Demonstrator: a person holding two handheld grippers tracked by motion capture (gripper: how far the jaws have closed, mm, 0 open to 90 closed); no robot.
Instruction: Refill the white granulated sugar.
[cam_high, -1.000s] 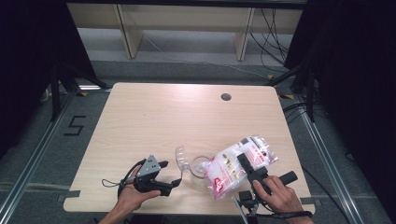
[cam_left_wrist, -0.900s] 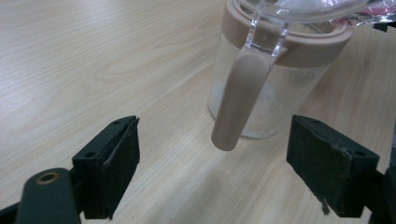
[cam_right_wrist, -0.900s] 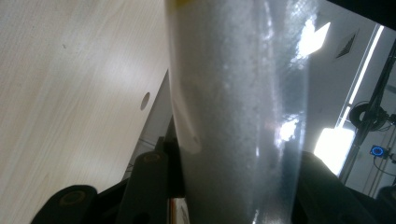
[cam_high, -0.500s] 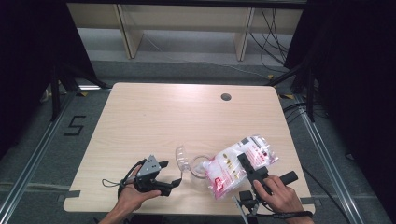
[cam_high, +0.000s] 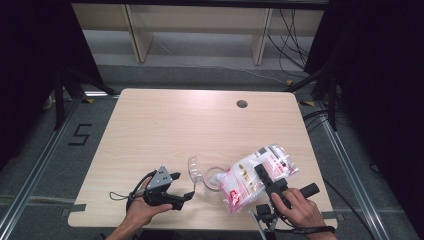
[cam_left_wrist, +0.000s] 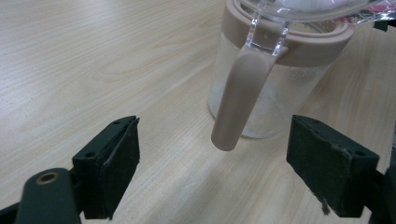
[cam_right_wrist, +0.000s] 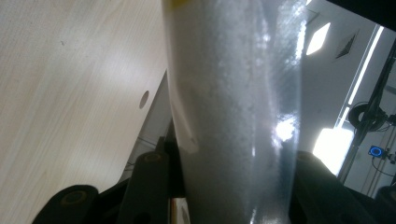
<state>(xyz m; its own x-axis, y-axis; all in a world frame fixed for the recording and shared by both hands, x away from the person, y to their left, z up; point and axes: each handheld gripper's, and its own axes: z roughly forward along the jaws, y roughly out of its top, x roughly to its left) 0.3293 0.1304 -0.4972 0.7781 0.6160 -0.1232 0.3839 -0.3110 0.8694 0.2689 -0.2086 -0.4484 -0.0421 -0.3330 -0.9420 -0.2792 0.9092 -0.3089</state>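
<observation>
Pouring setup: right tongs (cam_high: 263, 175) clamp a clear bag of white granules (cam_high: 250, 176) and hold it tilted, low end over the mouth of the jar (cam_high: 212, 178), so the contents can run in. Whether anything is flowing can't be told. In the right gripper view the bag (cam_right_wrist: 233, 116) sits squeezed between both jaws, so they're partly closed on it and gripping the body rather than a corner, probably for tilt control.

Jar stands upright on the desk (cam_high: 200, 125) near the front edge, between the two hands. It's clear glass with a beige collar, and its clear lid (cam_high: 195, 169) is flipped open toward the left, keeping the mouth free. The left gripper view shows the jar (cam_left_wrist: 261, 93) with its beige handle (cam_left_wrist: 238, 100) pointing at the camera.

Left tongs (cam_high: 181, 186) are wide apart, holding nothing and touching nothing. They hover low, aimed at the jar, with the handle roughly between the jaws but farther off, likely ready to steady the jar.
</observation>
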